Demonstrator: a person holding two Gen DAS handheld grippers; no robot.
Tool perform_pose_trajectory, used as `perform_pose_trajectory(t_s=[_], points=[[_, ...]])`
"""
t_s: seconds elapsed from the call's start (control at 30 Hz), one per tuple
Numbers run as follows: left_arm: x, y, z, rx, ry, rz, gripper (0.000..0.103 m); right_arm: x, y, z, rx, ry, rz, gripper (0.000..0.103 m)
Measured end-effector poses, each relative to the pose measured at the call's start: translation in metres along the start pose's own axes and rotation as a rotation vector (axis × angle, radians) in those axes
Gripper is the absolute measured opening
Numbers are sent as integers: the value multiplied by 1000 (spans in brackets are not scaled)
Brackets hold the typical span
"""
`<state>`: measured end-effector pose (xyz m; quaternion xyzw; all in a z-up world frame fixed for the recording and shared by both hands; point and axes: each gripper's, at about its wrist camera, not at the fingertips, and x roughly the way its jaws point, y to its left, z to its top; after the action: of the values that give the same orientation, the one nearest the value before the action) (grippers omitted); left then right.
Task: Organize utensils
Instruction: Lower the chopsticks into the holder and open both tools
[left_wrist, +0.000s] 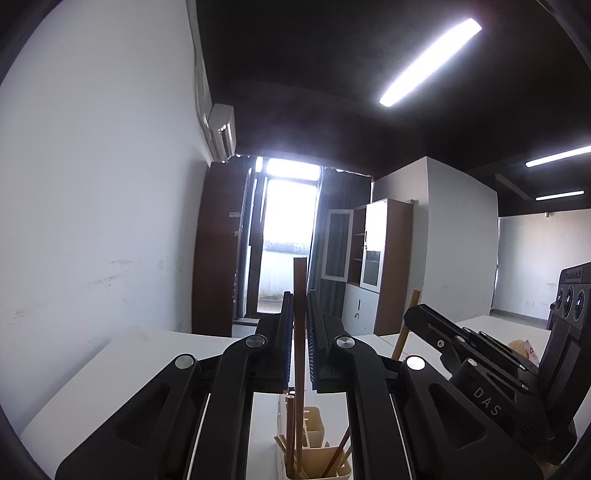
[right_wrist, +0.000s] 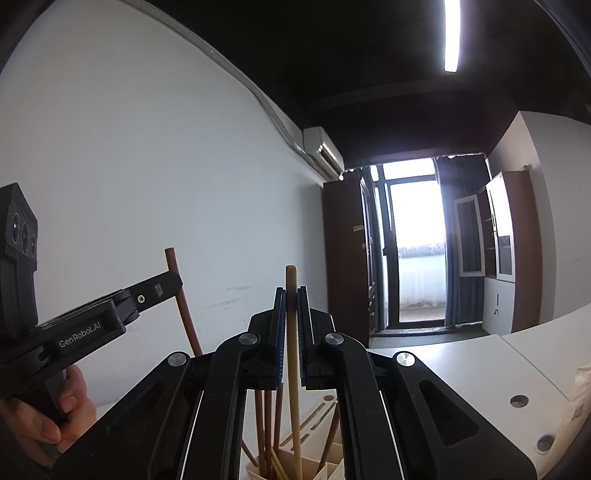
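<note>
Both grippers pointed roughly level over a white table (right_wrist: 461, 354). The left gripper (left_wrist: 300, 295) had its jaws pinched narrow on a dark brown chopstick (left_wrist: 300, 273), held upright, upper end standing above the fingertips, lower part running down toward a beige utensil holder (left_wrist: 325, 452) directly below. The right gripper (right_wrist: 291, 291) was likewise clamped on a pale chopstick (right_wrist: 291, 280), upright over the same holder, where several more brown sticks leaned in the compartments.

Judged handling: sticks light, stiff, smooth and thin, apt to pivot or slip between the pads if gripped near one end. A hold nearer mid-length would likely steady them for lowering into a slot. The holder looked light and might tip if nudged.

Writing legible: "GenRobot.AI" on the left gripper's side in the right wrist view; "DAS" on the right gripper's body in the left wrist view.
</note>
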<state>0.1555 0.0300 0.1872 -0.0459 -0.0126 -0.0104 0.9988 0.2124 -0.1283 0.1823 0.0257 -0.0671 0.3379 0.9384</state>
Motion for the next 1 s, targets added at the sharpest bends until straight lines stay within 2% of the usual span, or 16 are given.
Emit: perform_pose_trajectory(t_s=[0.17, 0.5, 0.63, 1.0], points=[[17, -1, -12, 1, 60, 0, 7, 19, -8, -14, 25, 84, -9, 7], [36, 3, -29, -5, 176, -19, 7, 26, 1, -28, -5, 159, -10, 7], [37, 0, -34, 30, 196, 15, 7, 31, 4, -34, -20, 199, -17, 7], [42, 9, -42, 38, 259, 0, 7, 33, 6, -47, -45, 269, -29, 7]])
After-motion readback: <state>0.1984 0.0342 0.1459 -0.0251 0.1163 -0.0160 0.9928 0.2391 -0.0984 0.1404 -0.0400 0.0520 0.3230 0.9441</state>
